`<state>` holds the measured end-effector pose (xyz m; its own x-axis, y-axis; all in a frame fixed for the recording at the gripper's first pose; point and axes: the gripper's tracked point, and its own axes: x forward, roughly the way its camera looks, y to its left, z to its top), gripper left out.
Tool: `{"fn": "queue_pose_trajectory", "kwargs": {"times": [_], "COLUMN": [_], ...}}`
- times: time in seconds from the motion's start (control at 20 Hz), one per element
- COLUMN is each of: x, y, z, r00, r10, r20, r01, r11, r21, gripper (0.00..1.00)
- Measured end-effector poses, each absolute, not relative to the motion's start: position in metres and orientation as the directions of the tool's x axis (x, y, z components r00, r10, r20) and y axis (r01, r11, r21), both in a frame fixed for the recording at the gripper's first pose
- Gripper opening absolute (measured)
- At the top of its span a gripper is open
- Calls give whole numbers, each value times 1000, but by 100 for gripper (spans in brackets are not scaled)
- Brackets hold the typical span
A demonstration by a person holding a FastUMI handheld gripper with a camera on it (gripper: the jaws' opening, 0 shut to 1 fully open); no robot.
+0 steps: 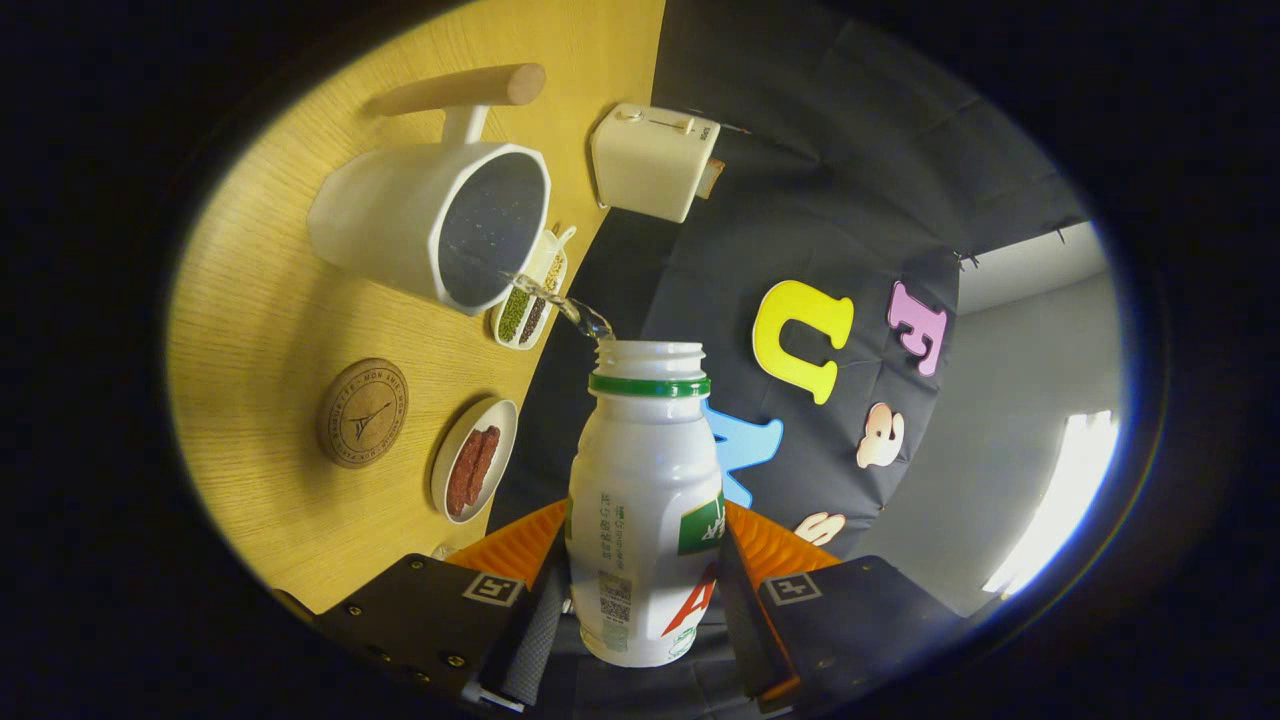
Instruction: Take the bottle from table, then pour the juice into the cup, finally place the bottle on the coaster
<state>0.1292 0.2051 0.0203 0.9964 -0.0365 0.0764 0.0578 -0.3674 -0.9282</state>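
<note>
A white plastic bottle with a green neck ring and no cap sits between my gripper's fingers, which press on its body from both sides. The view is rolled over, so the bottle is tipped toward the white cup with the wooden handle. A thin clear stream leaves the bottle's mouth and runs to the cup's rim. The cup's inside looks dark. A round cork coaster lies on the wooden table, beside the cup and nearer the fingers.
A small white dish with red strips lies beside the coaster. A divided dish of green and dark beans sits just behind the cup. A cream toaster stands at the table's far edge by the black cloth wall.
</note>
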Motion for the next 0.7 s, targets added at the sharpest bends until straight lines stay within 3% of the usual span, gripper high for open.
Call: {"fn": "queue_pose_trajectory", "kwargs": {"times": [0.7], "x": [131], "y": [216], "z": [12], "r00": [998], "r10": [-39], "r20": [40], "r01": [20], "r11": [-423], "r21": [-906], "gripper": [72]}}
